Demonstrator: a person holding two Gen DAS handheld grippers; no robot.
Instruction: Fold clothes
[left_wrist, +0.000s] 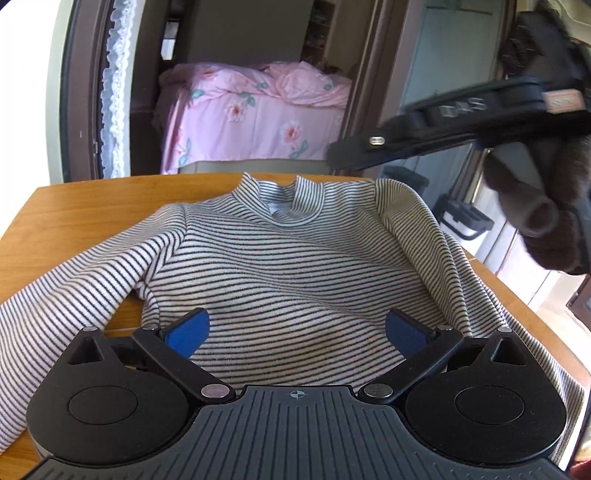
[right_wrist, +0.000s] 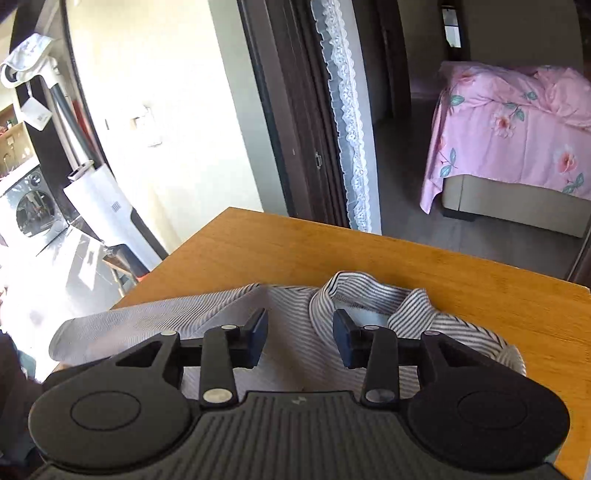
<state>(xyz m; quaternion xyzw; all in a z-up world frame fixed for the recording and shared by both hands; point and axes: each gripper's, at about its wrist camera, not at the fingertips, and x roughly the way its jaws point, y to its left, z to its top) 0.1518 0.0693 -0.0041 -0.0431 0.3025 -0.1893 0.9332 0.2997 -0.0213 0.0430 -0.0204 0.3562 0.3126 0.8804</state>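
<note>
A black-and-white striped long-sleeved top (left_wrist: 288, 266) lies spread on a wooden table (left_wrist: 92, 203), collar at the far side, left sleeve stretched toward the near left. My left gripper (left_wrist: 297, 330) is open and empty, hovering over the lower chest of the top. The right gripper's body (left_wrist: 461, 118) shows in the left wrist view, high at the upper right above the table, held by a gloved hand. In the right wrist view my right gripper (right_wrist: 300, 341) is open and empty above the top's collar (right_wrist: 369, 291) and shoulder.
The table's far edge (right_wrist: 369, 236) drops to a grey floor. Beyond stands a bed with a pink floral cover (left_wrist: 255, 110). A dark door frame with a lace curtain (right_wrist: 347, 110) is to the left. A washing machine (right_wrist: 29, 206) stands far left.
</note>
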